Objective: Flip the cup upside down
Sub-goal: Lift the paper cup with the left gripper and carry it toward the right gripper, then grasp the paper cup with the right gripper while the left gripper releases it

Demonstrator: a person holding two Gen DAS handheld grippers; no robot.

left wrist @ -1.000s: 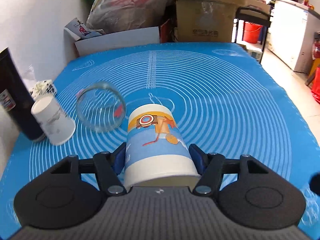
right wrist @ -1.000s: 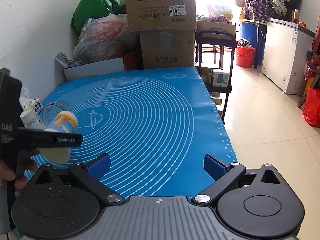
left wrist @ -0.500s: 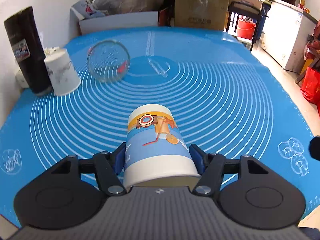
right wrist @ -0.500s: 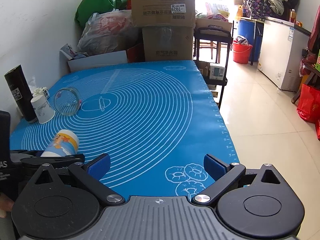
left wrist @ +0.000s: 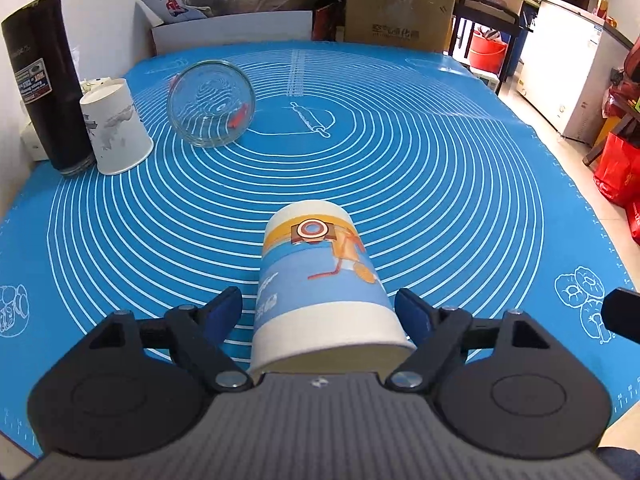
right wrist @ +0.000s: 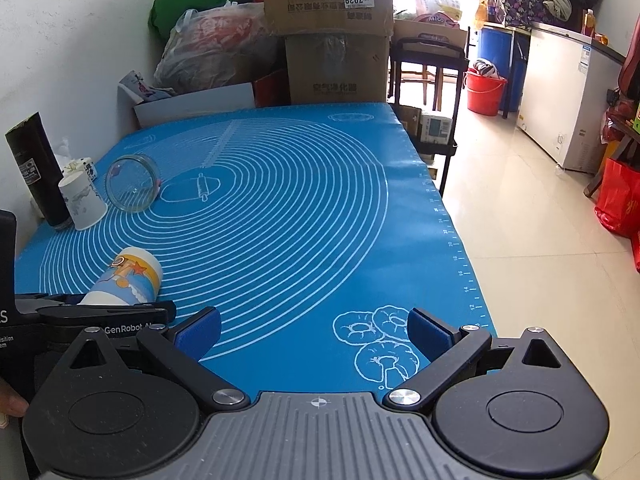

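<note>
Lying between the wide-open left gripper [left wrist: 320, 312] pads, cup [left wrist: 320, 280] looks light, crushable paper; grip mid-wall gently. Right gripper [right wrist: 316, 330], at 3 o'clock, gapes empty.

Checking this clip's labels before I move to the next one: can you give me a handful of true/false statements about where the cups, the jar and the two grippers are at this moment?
1. The printed paper cup sits between the jaws of the left gripper. True.
2. The left jaws are clamped tight on that cup. False: both pads stand clear of its sides.
3. The right gripper holds the glass jar. False: its jaws are open and empty, and the jar lies on its side on the blue mat.
4. The white paper cup stands rim down beside the black tube. True.
5. The printed cup stands on the mat mouth up. False: it is tilted, its closed base pointing away from the left camera.
</note>
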